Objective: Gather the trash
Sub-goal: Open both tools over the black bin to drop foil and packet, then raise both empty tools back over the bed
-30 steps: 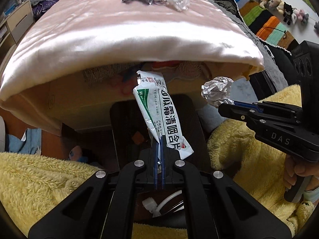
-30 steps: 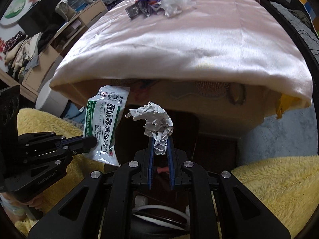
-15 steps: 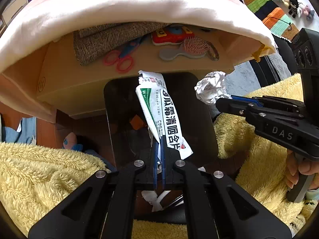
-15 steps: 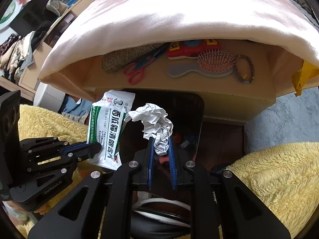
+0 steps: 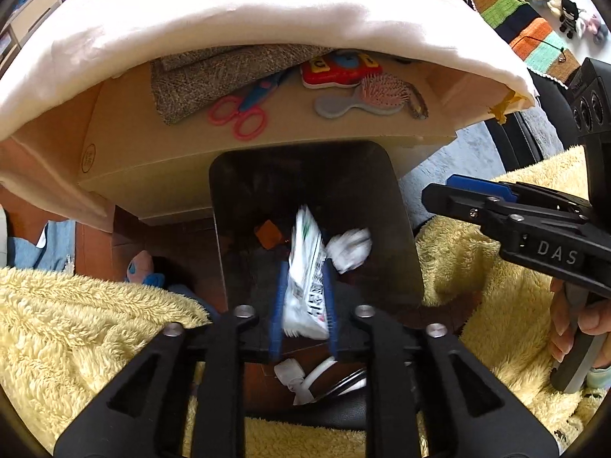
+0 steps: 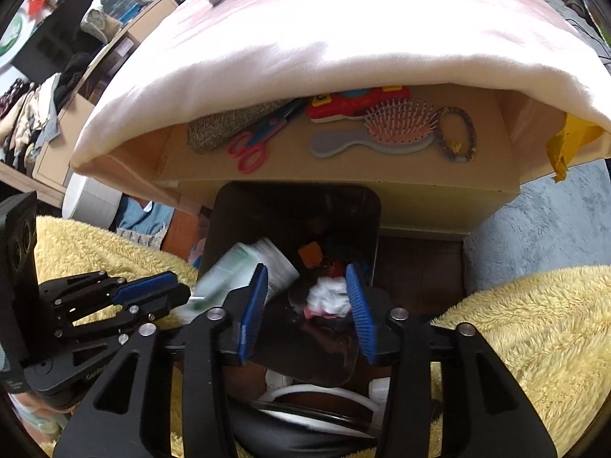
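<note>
The right gripper [image 5: 435, 194] carries the raised letters "DAS" on its black body in the left wrist view. In the right wrist view, the left gripper [image 6: 179, 290] bears small pale lettering beginning "Gen", the rest unreadable. The white and green packet [image 5: 307, 278] shows a barcode and blurred print that cannot be read.

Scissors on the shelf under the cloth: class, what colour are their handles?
Pink handles on the scissors, with a blue part above them; the right wrist view shows them best.
</note>
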